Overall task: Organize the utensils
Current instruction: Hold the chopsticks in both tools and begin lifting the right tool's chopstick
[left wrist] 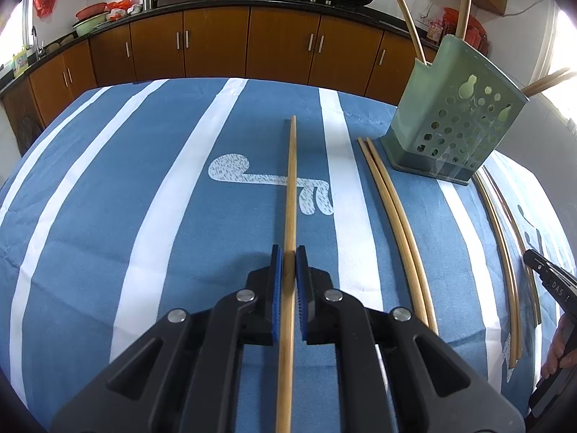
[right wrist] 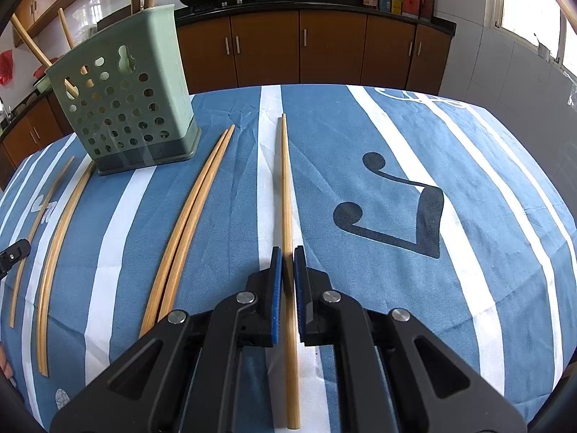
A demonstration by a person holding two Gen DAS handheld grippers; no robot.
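Observation:
In the left wrist view my left gripper [left wrist: 289, 252] is shut on a long bamboo chopstick [left wrist: 291, 180] that runs straight ahead between its blue pads. In the right wrist view my right gripper [right wrist: 287, 250] is likewise shut on another chopstick [right wrist: 285, 180] pointing away over the cloth. A green perforated utensil holder [left wrist: 450, 115] [right wrist: 122, 108] stands at the far side, with several chopsticks leaning inside. A loose pair of chopsticks [left wrist: 396, 231] lies left of the holder's base, and another pair [right wrist: 187, 223] lies right of it.
The table wears a blue and white striped cloth [left wrist: 144, 180] [right wrist: 468, 180]. More chopsticks [left wrist: 505, 252] [right wrist: 54, 252] curve along the views' outer edges. The other gripper [left wrist: 544, 274] [right wrist: 14, 252] shows at each view's edge. Brown cabinets [left wrist: 216, 43] and woks stand behind.

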